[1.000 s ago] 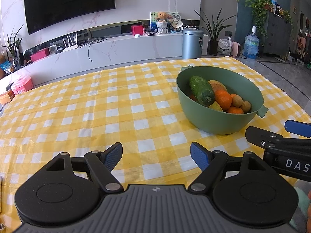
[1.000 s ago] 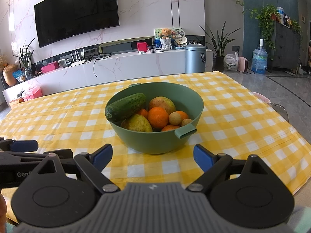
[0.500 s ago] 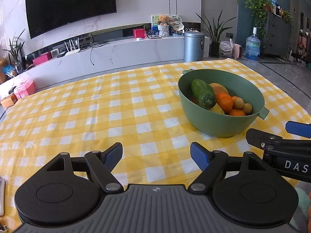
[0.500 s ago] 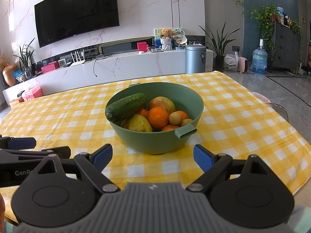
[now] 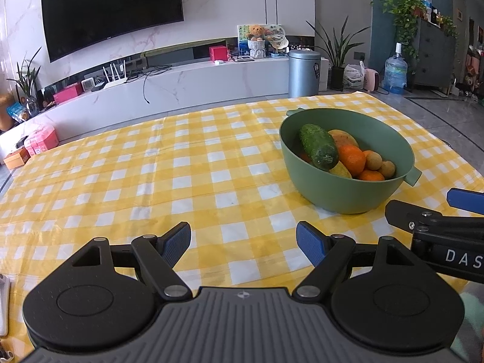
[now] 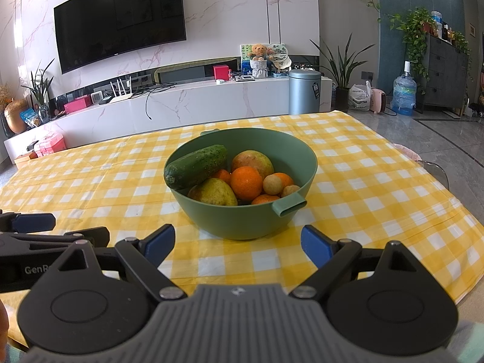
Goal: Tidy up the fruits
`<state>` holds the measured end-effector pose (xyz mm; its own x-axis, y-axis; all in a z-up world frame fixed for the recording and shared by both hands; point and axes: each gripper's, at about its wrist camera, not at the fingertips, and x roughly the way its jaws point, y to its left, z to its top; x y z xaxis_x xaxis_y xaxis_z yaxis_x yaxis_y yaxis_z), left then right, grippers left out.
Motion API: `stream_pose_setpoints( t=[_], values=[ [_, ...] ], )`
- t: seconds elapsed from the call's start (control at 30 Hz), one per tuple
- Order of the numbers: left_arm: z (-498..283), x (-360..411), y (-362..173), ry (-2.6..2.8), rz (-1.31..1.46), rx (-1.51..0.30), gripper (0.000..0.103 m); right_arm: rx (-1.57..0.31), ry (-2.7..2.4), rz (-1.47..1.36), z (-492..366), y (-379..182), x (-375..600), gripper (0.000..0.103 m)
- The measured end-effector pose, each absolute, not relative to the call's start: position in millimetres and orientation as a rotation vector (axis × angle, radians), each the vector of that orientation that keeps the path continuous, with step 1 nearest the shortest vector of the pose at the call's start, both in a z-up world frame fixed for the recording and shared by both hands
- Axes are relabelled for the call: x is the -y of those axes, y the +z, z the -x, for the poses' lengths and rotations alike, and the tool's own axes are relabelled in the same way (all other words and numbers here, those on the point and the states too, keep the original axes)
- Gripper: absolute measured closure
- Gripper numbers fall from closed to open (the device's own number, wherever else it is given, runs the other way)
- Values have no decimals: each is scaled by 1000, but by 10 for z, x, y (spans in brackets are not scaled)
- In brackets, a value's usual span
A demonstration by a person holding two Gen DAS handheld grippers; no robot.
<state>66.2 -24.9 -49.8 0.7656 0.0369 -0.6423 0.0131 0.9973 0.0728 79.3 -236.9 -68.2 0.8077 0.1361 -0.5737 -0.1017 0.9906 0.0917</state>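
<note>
The cucumber (image 6: 196, 166) lies tilted across the green bowl (image 6: 242, 220), its end over the rim. Bare desk (image 5: 151, 181) spreads beside the bowl. Left tool (image 5: 243, 239) and right tool (image 6: 237, 242) both gape, holding nothing.

Bowl (image 6: 242, 220) wall hiding lower fruit; cucumber (image 6: 196, 167) covering an orange at 9 o'clock. Right gripper (image 5: 435, 227) cut off at 3 o'clock in left view, lettering ending "DAS". White object (image 5: 3, 302) cropped at 8 o'clock, unidentifiable.
</note>
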Motion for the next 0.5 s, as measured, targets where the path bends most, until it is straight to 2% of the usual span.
stream_pose_setpoints(
  t=[0.5],
  values=[
    [-645,265,-513,0,-82,-702,10,-618,126,-54,-792,-678,2381,16]
  ],
)
